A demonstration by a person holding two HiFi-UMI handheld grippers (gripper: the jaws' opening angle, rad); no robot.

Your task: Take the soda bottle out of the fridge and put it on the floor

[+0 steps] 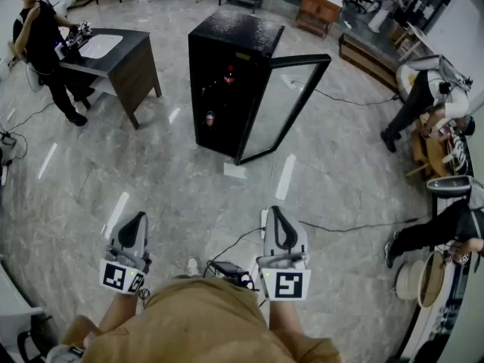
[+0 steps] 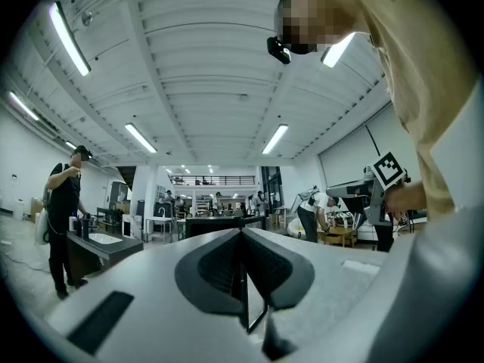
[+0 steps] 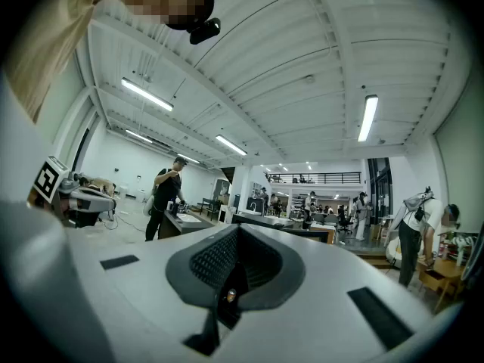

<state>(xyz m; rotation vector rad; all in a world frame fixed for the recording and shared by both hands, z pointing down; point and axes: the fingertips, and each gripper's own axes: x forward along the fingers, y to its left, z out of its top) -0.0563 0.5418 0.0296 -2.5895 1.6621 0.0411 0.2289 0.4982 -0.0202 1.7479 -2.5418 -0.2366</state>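
Note:
A black fridge (image 1: 227, 66) stands on the floor ahead, its glass door (image 1: 283, 100) swung open to the right. Inside on an upper shelf is a dark soda bottle (image 1: 228, 74) with a red cap; a smaller container (image 1: 209, 117) sits lower down. My left gripper (image 1: 134, 219) (image 2: 242, 237) and right gripper (image 1: 277, 212) (image 3: 238, 233) are held level near my body, well short of the fridge. Both have their jaws pressed together with nothing between them.
A dark desk (image 1: 125, 59) with a person (image 1: 41, 44) at it stands to the fridge's left. A white sheet (image 1: 234, 170) lies by the door's foot. Cables (image 1: 348, 225) and a small device (image 1: 231, 272) lie near my feet. People work along the right side (image 1: 423, 97).

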